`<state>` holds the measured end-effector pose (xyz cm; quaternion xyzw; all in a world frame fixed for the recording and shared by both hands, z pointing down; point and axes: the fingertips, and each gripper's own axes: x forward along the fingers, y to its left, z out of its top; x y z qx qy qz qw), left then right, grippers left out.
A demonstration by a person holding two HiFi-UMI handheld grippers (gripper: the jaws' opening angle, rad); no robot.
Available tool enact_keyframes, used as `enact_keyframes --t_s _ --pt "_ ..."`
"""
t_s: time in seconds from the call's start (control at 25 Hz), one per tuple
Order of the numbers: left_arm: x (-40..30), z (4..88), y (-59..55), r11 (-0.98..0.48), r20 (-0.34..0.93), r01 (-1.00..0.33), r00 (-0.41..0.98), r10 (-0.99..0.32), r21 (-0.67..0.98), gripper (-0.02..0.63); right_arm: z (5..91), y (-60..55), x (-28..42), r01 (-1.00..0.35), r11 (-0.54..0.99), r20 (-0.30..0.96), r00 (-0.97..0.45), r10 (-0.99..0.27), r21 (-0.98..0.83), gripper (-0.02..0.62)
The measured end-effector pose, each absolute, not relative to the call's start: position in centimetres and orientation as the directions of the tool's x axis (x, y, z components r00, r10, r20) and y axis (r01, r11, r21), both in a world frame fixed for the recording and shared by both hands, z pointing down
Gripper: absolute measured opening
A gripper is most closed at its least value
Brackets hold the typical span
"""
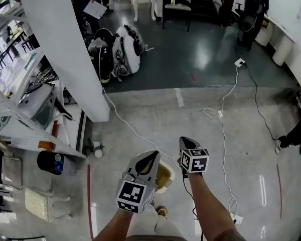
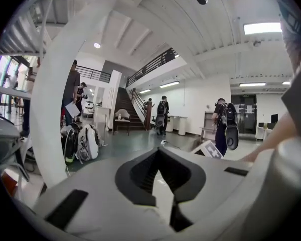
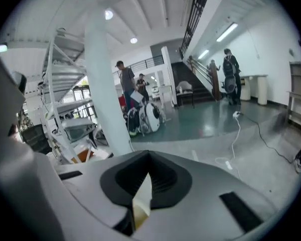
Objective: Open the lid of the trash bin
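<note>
A small white trash bin [image 1: 164, 176] stands on the floor straight below me, between my two grippers, and its top shows a yellowish inside. Most of it is hidden, and I cannot tell how its lid stands. My left gripper [image 1: 153, 155] hangs over its left side, jaws closed tip to tip [image 2: 158, 151] with nothing held. My right gripper [image 1: 186, 141] is just right of the bin and also shut [image 3: 149, 156], with only a yellowish sliver visible behind its jaws. A shoe tip [image 1: 162, 213] shows right below the bin.
A slanted white pillar [image 1: 70, 49] and a metal shelving rack [image 1: 25, 99] stand to the left. White cables [image 1: 223, 134] cross the floor to a power strip [image 1: 236, 219]. Bags [image 1: 121, 48] lie beyond the pillar. People stand at the far back and at the right edge [image 1: 296, 134].
</note>
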<state>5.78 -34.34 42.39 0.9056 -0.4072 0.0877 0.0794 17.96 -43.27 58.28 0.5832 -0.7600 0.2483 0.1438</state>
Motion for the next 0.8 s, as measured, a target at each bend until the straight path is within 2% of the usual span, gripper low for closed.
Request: enact_keyframes --t_s 0.2,0.4,0.56,0.8 --pt "6.3 36.4 -33.5 -0.671 0.156 -0.74 0.668 -0.728 0.04 0.011 43.3 -44.9 18.5 -0.958 0.251 0.282 -0.28 -0.917 -0.136 0.032" --pt "6.6 34.5 -32.1 -0.669 0.121 -0.741 0.67 -0.732 0.06 0.012 35.2 -40.4 17.5 -0.942 0.33 0.139 -0.335 -0.932 -0.056 0.031" --pt "6.6 34.2 -32.1 -0.667 0.1 -0.743 0.669 -0.737 0.057 0.012 32.3 -36.1 16.3 -0.927 0.366 0.06 -0.371 -0.927 -0.077 0.031" --pt "6.0 34.6 -32.0 -0.665 0.097 -0.745 0.667 -0.739 0.054 0.012 35.0 -31.3 14.7 -0.923 0.368 0.069 -0.376 -0.924 -0.112 0.031"
